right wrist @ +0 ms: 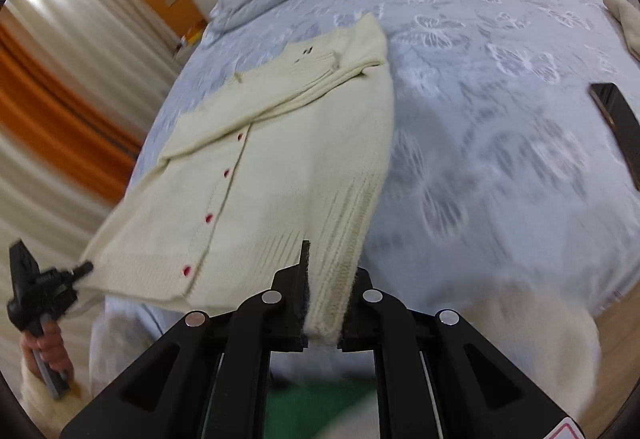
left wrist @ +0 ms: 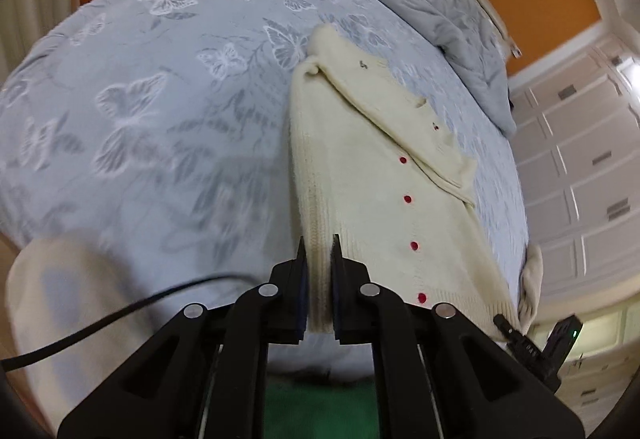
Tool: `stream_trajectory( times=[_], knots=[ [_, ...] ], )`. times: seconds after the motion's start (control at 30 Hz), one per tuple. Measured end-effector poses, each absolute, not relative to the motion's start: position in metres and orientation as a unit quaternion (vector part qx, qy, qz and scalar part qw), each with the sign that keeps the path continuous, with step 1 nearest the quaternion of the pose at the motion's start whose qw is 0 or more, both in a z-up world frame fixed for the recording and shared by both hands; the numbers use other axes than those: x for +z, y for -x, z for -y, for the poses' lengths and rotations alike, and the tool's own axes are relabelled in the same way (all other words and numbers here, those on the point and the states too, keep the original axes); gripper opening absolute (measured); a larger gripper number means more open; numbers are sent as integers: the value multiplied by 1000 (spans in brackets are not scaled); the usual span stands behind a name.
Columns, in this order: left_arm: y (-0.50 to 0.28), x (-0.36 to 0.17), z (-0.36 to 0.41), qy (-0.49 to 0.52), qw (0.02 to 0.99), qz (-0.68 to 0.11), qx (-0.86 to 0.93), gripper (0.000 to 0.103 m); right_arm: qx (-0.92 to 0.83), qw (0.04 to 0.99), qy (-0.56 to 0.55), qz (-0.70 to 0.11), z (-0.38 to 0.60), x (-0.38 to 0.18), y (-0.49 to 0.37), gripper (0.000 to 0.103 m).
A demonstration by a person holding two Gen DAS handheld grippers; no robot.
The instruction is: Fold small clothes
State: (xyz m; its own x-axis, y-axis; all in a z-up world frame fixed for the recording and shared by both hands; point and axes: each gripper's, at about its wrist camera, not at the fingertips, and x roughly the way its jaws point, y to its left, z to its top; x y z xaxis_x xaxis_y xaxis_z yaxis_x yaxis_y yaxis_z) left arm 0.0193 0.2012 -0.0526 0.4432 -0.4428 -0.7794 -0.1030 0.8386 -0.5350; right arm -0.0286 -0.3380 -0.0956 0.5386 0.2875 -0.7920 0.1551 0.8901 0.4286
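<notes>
A cream knitted cardigan (left wrist: 360,159) with red buttons lies on the blue butterfly bedspread (left wrist: 160,99), its sleeves folded across the chest. My left gripper (left wrist: 319,247) is shut on the ribbed hem at one bottom corner. My right gripper (right wrist: 324,259) is shut on the ribbed hem at the other bottom corner of the cardigan (right wrist: 288,159), and the hem is lifted off the bed. The right gripper also shows at the lower right of the left wrist view (left wrist: 520,335), and the left gripper at the lower left of the right wrist view (right wrist: 86,267).
A rumpled grey duvet (left wrist: 432,11) lies at the head of the bed (right wrist: 500,87). A dark flat object (right wrist: 616,127) lies on the bed at the right. Another cream garment (right wrist: 624,23) lies at the bed's far edge. White wardrobes (left wrist: 580,159) and curtains (right wrist: 60,79) flank the bed.
</notes>
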Motion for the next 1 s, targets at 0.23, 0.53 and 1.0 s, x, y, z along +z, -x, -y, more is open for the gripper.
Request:
stream_trajectory(
  times=[0.23, 0.53, 1.0],
  knots=[
    [92, -22, -216, 263, 797, -529, -125, 8, 87, 835, -237, -490, 330, -66, 138, 8],
    [21, 56, -184, 220, 869, -418, -150, 8, 93, 896, -255, -351, 349, 8, 78, 8],
    [-212, -93, -135, 154, 845, -512, 10, 13, -4, 851, -339, -401, 380, -104, -138, 28]
  ],
)
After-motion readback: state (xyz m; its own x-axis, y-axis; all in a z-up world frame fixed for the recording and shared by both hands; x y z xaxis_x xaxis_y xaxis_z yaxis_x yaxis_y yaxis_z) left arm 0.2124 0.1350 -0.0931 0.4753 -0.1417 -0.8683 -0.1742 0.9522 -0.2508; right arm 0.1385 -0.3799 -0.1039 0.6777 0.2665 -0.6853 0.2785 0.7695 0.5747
